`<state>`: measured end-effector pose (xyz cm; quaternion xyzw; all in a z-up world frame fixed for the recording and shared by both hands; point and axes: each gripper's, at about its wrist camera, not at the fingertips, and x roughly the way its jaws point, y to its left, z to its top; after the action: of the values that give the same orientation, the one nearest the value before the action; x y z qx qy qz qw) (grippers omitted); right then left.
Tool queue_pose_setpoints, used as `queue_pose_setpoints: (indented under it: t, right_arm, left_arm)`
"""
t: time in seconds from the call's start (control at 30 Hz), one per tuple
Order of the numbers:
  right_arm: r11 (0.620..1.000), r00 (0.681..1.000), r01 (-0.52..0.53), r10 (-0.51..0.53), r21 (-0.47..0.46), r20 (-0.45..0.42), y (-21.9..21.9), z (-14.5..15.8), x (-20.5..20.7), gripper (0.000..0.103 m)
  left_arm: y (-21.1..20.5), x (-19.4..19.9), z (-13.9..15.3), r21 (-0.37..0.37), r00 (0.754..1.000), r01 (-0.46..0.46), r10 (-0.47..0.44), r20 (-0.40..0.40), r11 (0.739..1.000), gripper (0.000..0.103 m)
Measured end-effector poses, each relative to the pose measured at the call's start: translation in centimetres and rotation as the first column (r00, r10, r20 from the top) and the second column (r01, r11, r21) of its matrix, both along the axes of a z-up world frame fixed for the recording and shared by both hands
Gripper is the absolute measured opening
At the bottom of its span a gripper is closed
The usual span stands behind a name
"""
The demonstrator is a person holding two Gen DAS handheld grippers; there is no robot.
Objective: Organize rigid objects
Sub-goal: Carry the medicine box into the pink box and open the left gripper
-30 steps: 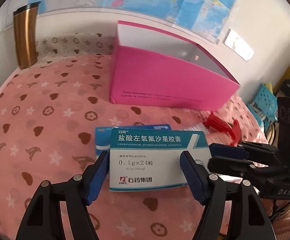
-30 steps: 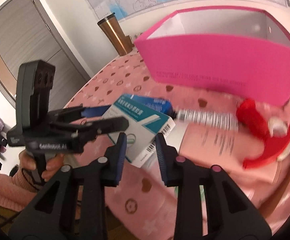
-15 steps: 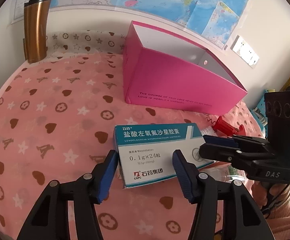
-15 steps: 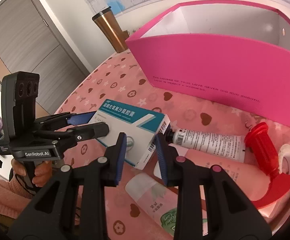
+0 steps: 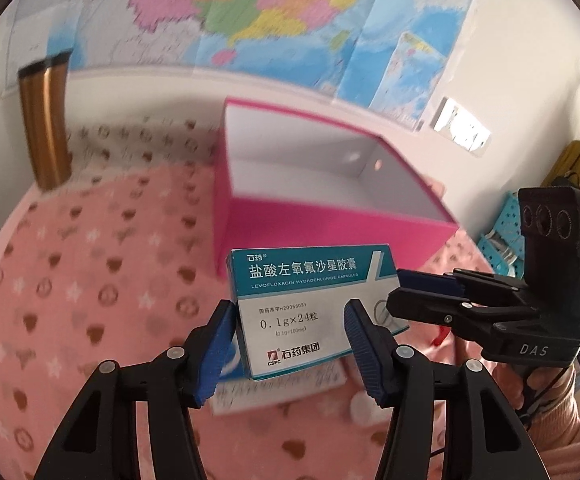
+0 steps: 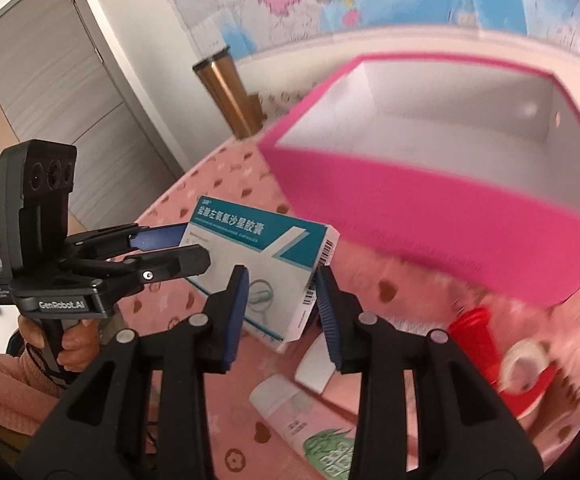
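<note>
A teal and white medicine box (image 5: 310, 304) is held in the air above the table, gripped from both sides. My left gripper (image 5: 290, 344) is shut on its near end. My right gripper (image 6: 280, 308) is shut on its barcode end (image 6: 278, 264). The open pink box (image 5: 330, 196) with a white inside stands just behind it, and it shows in the right wrist view (image 6: 450, 184) too. The right gripper shows in the left wrist view (image 5: 430, 292) at the box's right edge. The left gripper shows in the right wrist view (image 6: 170, 248).
A bronze tumbler (image 5: 44, 124) stands at the back left. On the pink patterned cloth (image 5: 70, 300) lie a red tape dispenser (image 6: 502, 360), a pink tube (image 6: 310, 420) and a blue box (image 5: 230, 364) under the lifted one. A wall map hangs behind.
Both grippers have lifted the medicine box off the table and carried it up toward the pink box. The blue box beneath it stays on the cloth.
</note>
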<state>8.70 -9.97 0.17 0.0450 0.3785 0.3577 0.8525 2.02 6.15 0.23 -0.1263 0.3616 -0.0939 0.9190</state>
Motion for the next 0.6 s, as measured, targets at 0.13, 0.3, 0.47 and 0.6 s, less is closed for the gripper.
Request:
queue_pose_setpoints:
  t: [0.13, 0.3, 0.47, 0.6]
  right_arm:
    - [1.000, 0.999, 0.026, -0.026, 0.003, 0.047, -1.0, 2.0, 0.6, 0.038]
    - [0.998, 0.995, 0.053, -0.055, 0.020, 0.087, -1.9, 4.4, 2.3, 0.038]
    - [0.996, 0.992, 0.081, -0.084, 0.030, 0.096, -2.6, 5.7, 4.6, 0.038]
    - [0.994, 0.992, 0.104, -0.106, 0.029, 0.066, -2.9, 5.2, 7.0, 0.038]
  left_arm:
    - [-0.6, 1.3, 2.3, 0.022, 0.998, 0.022, -0.023, 0.057, 1.000, 0.057]
    - [-1.2, 3.5, 4.5, 0.055, 0.994, 0.032, -0.038, 0.100, 0.998, 0.057]
    - [-1.0, 6.1, 5.5, 0.042, 0.995, 0.033, -0.037, 0.098, 0.999, 0.057]
    - [-1.2, 8.4, 5.1, 0.052, 0.997, 0.024, -0.028, 0.071, 0.998, 0.057]
